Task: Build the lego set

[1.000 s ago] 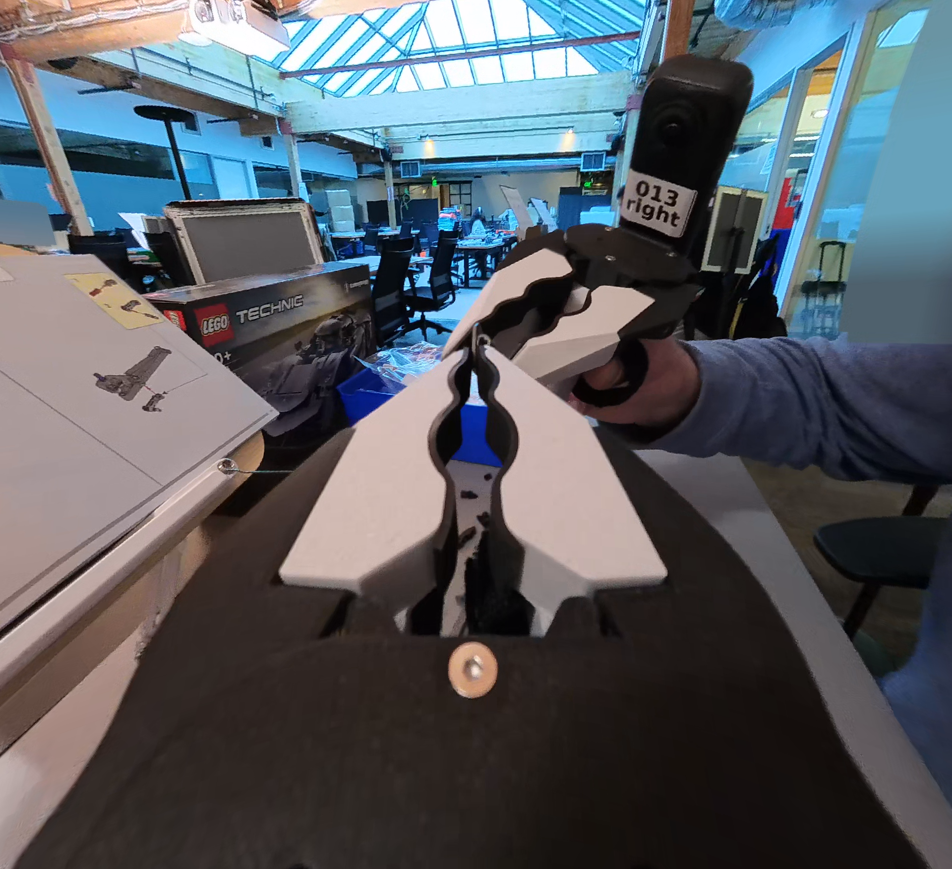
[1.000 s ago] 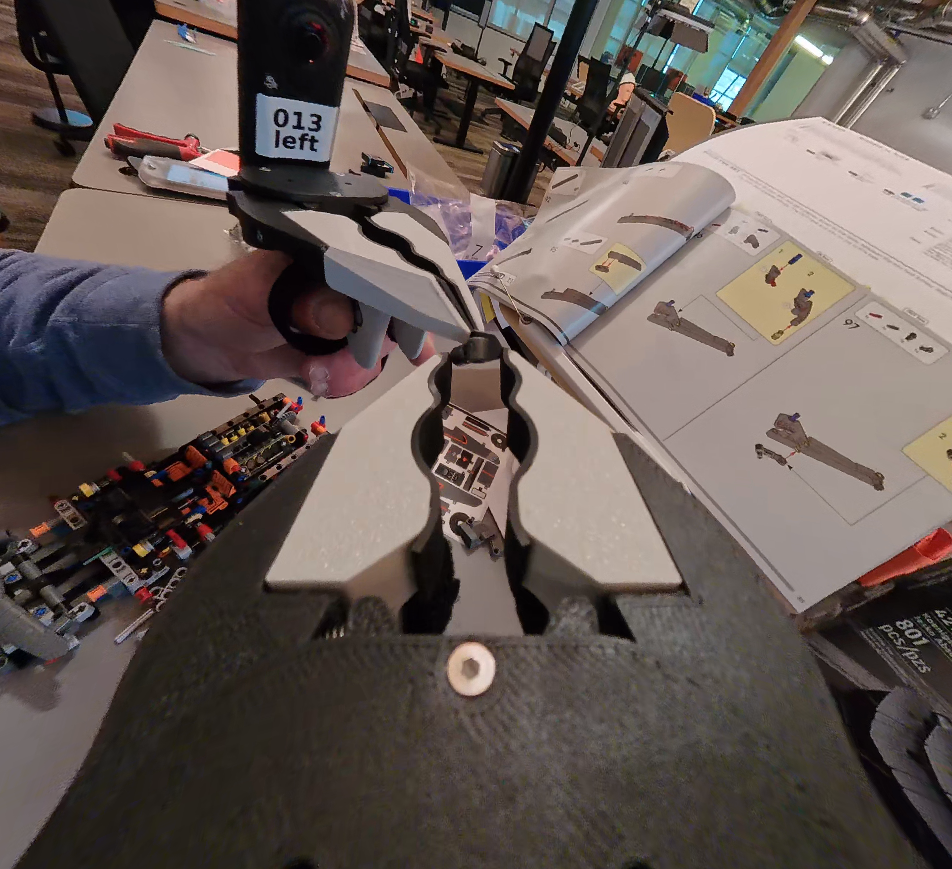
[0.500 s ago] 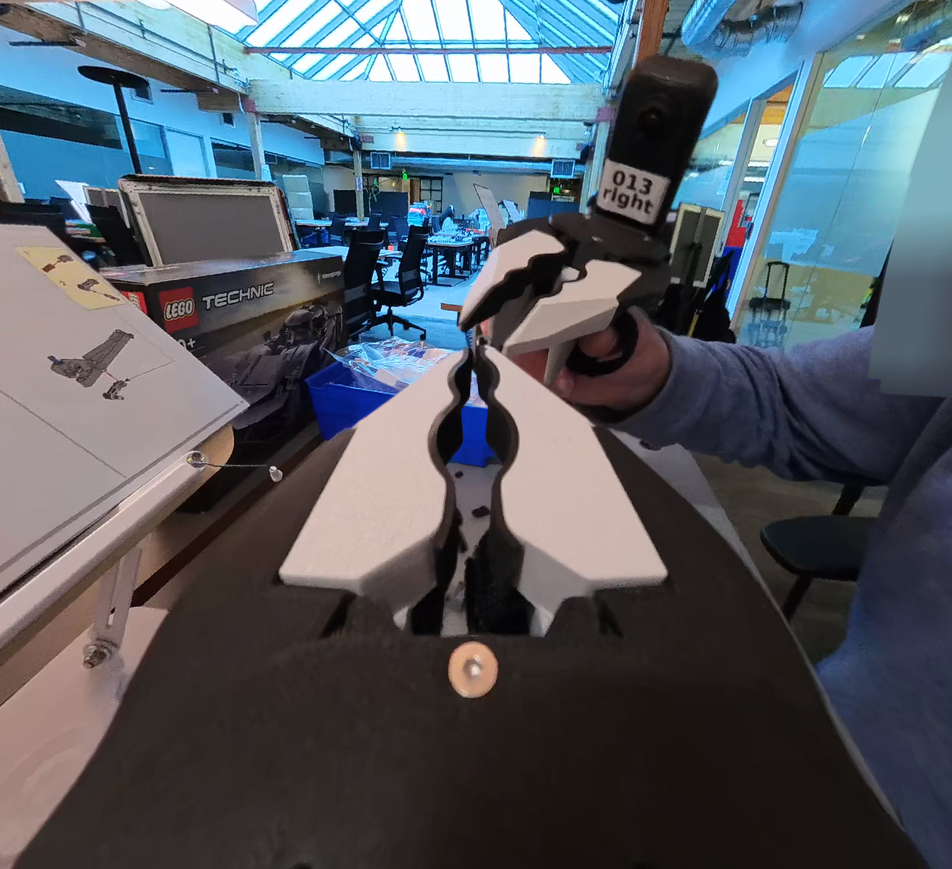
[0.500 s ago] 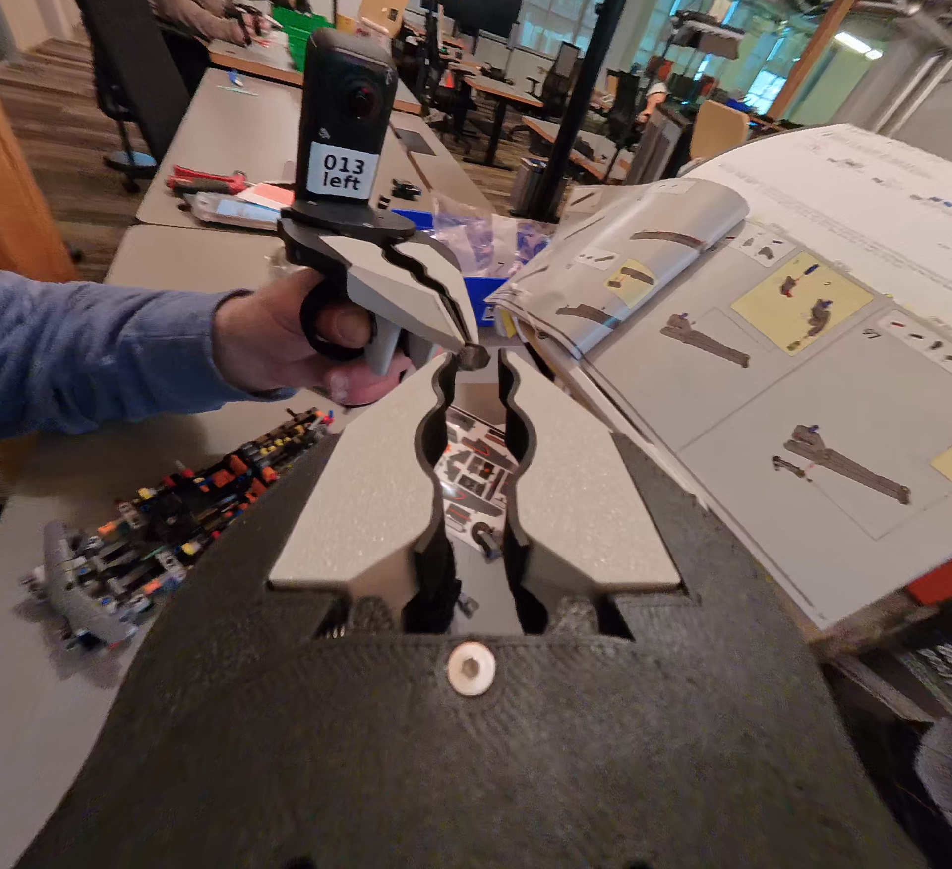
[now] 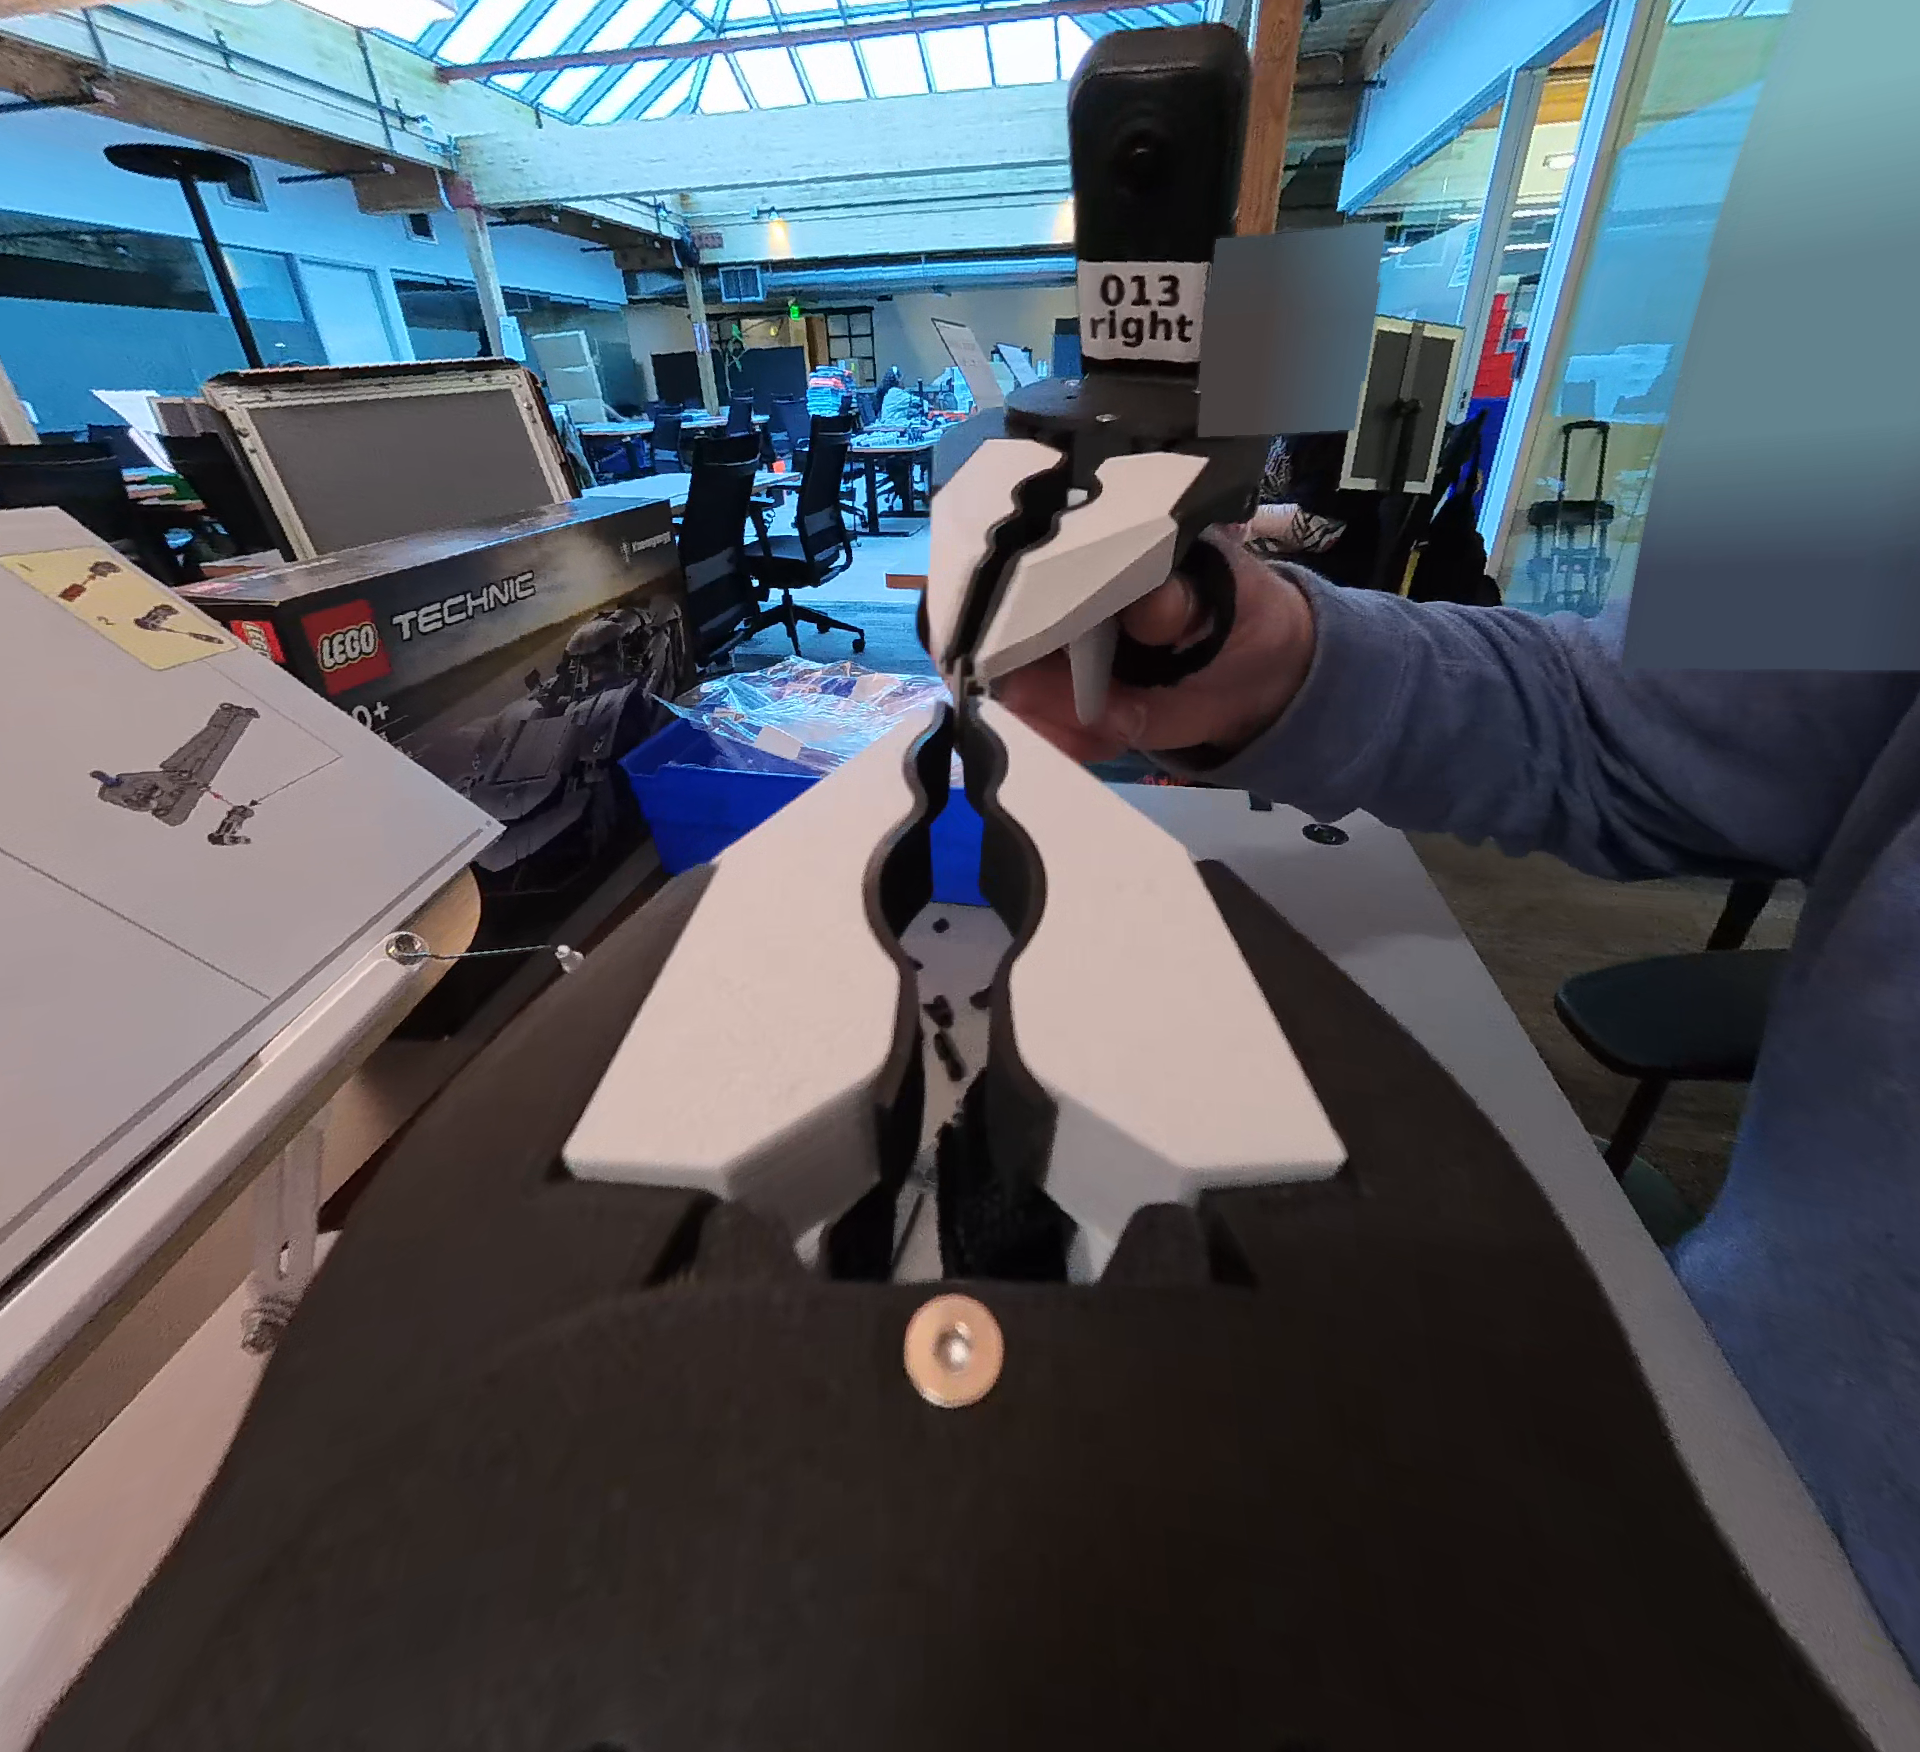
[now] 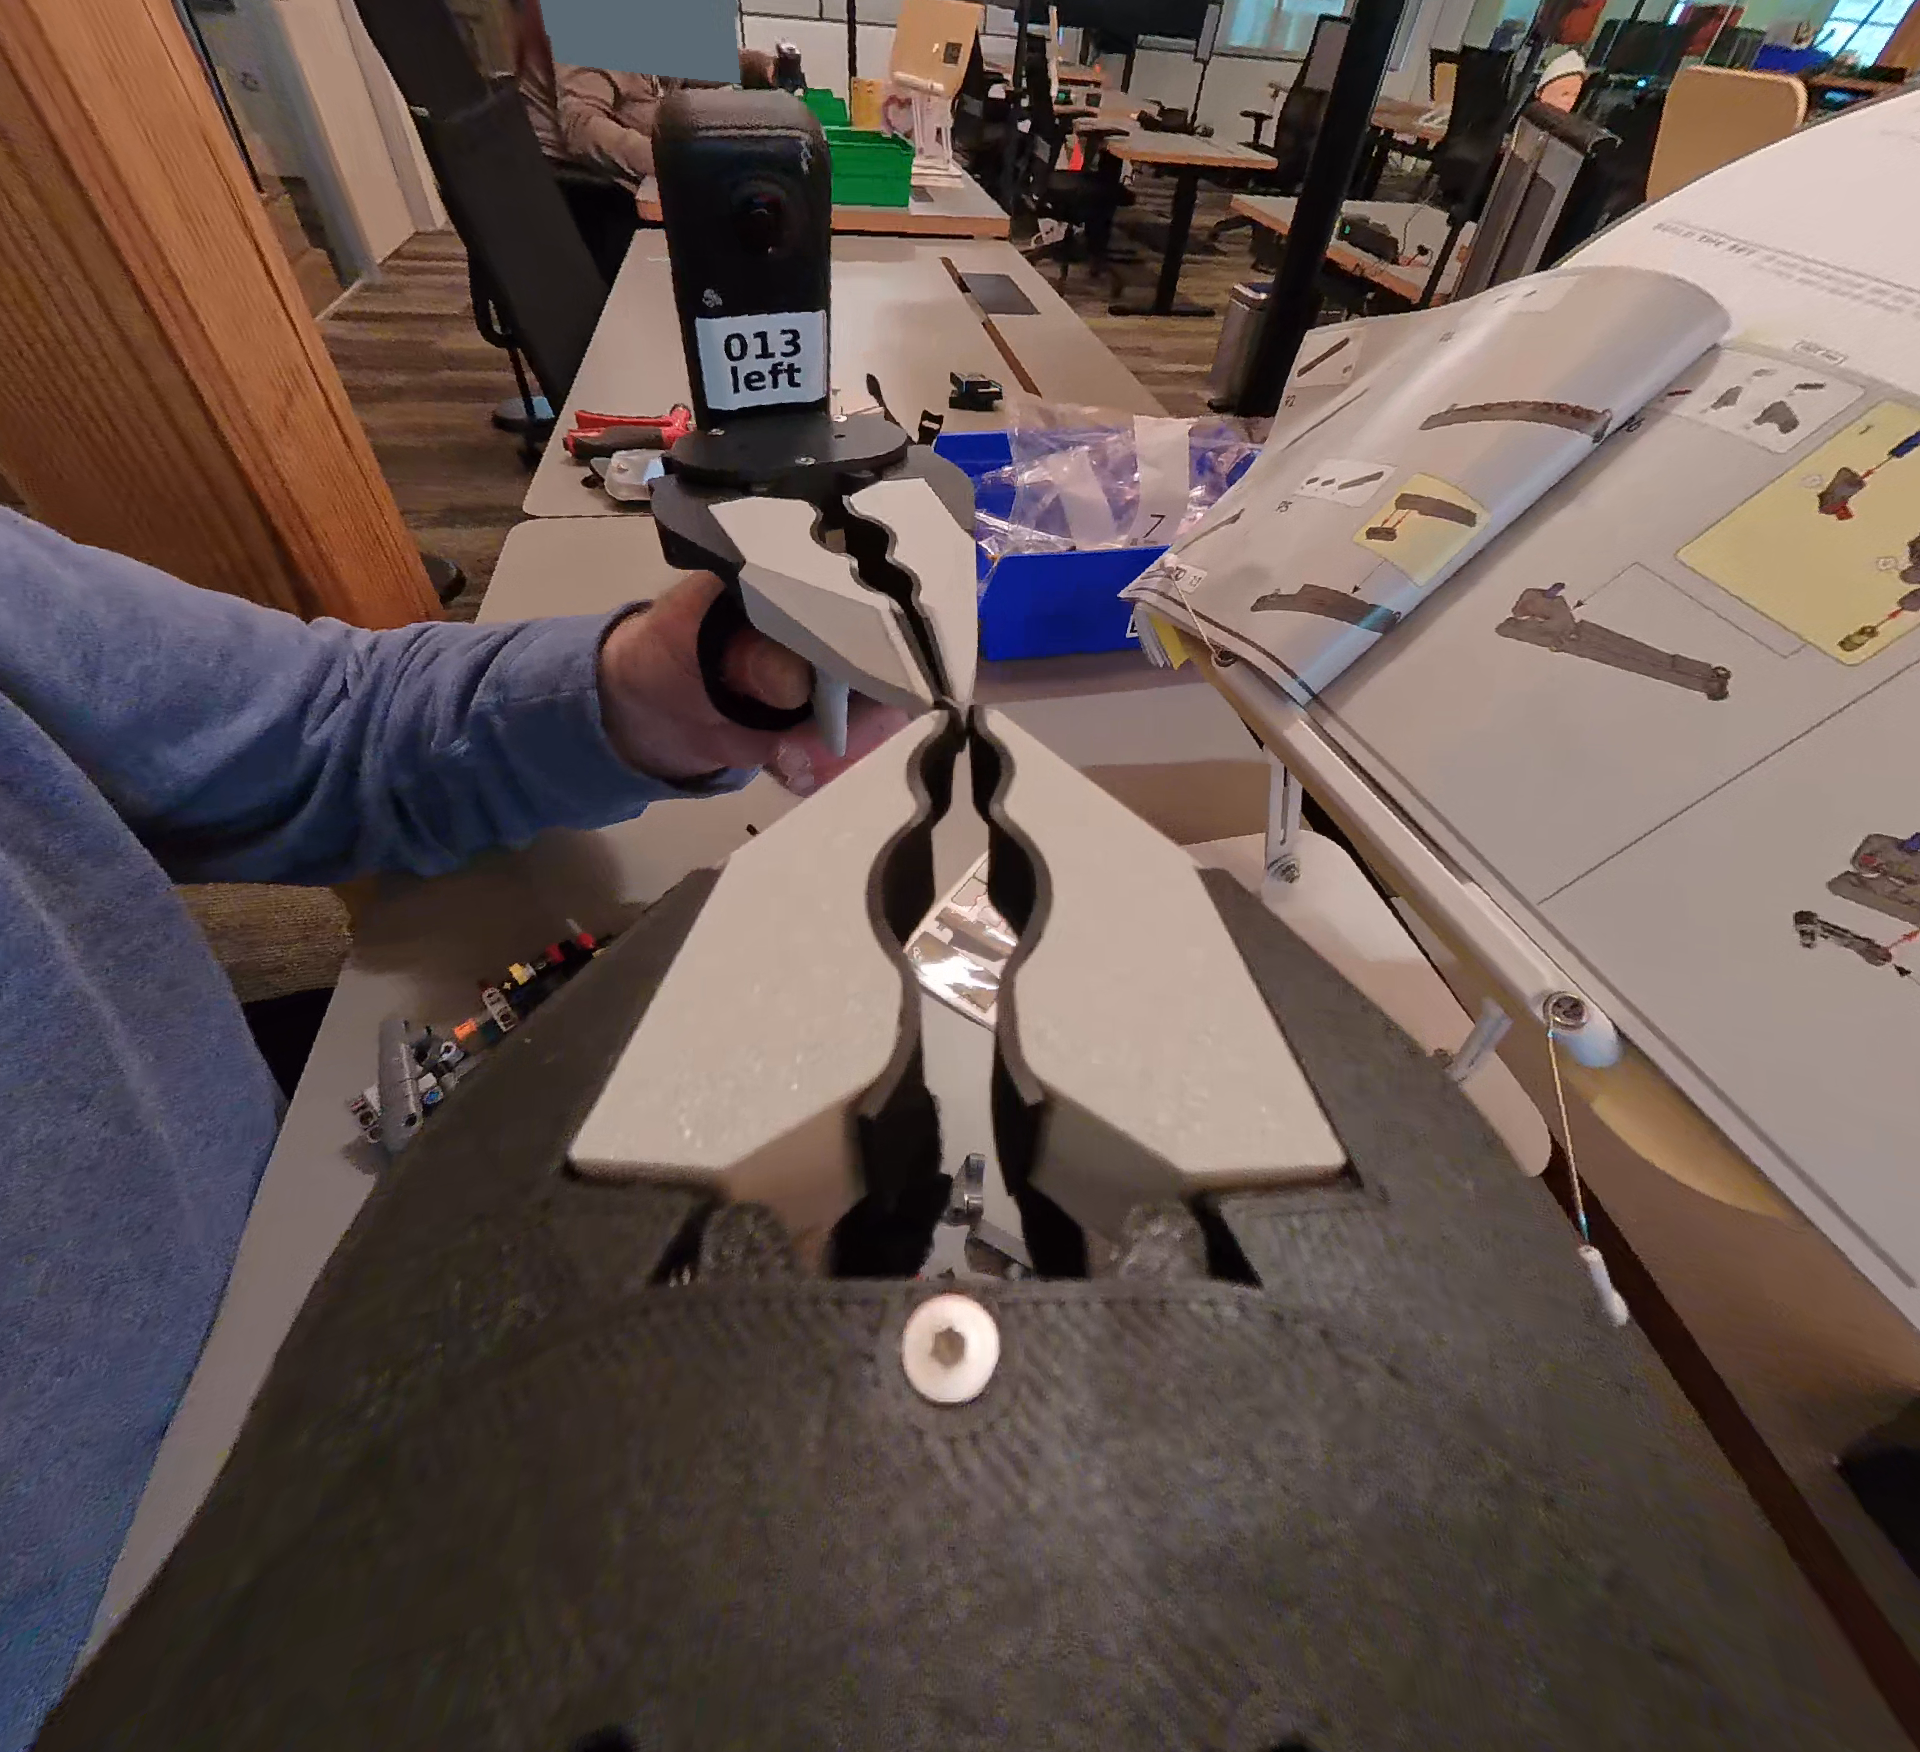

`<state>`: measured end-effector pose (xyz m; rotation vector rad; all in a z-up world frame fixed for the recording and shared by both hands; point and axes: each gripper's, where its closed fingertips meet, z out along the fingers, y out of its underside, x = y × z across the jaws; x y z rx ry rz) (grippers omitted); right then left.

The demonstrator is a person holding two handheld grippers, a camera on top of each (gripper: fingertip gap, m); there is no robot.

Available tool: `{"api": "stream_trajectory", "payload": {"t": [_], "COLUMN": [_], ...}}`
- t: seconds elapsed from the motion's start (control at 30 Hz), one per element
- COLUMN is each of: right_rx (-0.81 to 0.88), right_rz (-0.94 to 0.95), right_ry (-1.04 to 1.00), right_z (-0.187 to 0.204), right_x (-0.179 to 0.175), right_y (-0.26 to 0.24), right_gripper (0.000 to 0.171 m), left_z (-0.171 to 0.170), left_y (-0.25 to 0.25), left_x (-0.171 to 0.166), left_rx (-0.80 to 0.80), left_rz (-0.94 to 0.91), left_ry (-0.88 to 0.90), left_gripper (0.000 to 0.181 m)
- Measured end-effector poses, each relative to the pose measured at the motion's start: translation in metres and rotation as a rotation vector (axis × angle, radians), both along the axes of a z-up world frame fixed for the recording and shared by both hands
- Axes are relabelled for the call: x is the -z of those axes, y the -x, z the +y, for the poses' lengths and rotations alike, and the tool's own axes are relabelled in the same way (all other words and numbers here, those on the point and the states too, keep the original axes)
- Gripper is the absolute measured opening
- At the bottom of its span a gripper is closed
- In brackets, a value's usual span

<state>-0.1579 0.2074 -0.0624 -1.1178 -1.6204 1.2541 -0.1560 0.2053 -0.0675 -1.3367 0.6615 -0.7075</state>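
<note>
My left gripper [image 5: 961, 723] is shut, with a thin dark lego piece [image 5: 970, 700] standing out of its tips. My right gripper [image 6: 958, 717] is shut and meets it tip to tip in mid-air above the table. In the left wrist view the right gripper [image 5: 964, 663] points down onto the same piece. In the right wrist view the left gripper [image 6: 951, 689] points down at my tips, and the piece is hidden there. A partly built lego model [image 6: 457, 1037] lies on the table at the lower left.
An open instruction booklet [image 6: 1558, 663] on a tilted stand fills the right side. A blue bin [image 6: 1049, 601] with plastic bags stands behind the grippers, and the lego box [image 5: 468, 632] beside it. A sticker sheet [image 6: 961, 954] and small loose dark pieces [image 5: 940, 1006] lie on the table [image 5: 1351, 871].
The right gripper's fingers have closed from open. Both grippers have lifted higher above the table and now meet tip to tip.
</note>
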Motion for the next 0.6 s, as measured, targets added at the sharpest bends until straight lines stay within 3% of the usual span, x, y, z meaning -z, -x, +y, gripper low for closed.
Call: {"api": "stream_trajectory", "payload": {"t": [0.3,0.6], "right_rx": [-0.037,-0.053], "right_rz": [0.042,0.142], "right_ry": [0.118,0.164], "right_z": [-0.003,-0.002], "right_x": [-0.005,-0.022], "right_y": [-0.003,-0.008], "right_gripper": [0.000,0.000], "left_z": [-0.002,-0.005], "left_y": [-0.002,0.006], "left_x": [-0.005,-0.011], "left_rx": [0.028,0.046], "left_rz": [-0.032,-0.055], "left_ry": [0.003,-0.005], "left_gripper": [0.000,0.012]}}
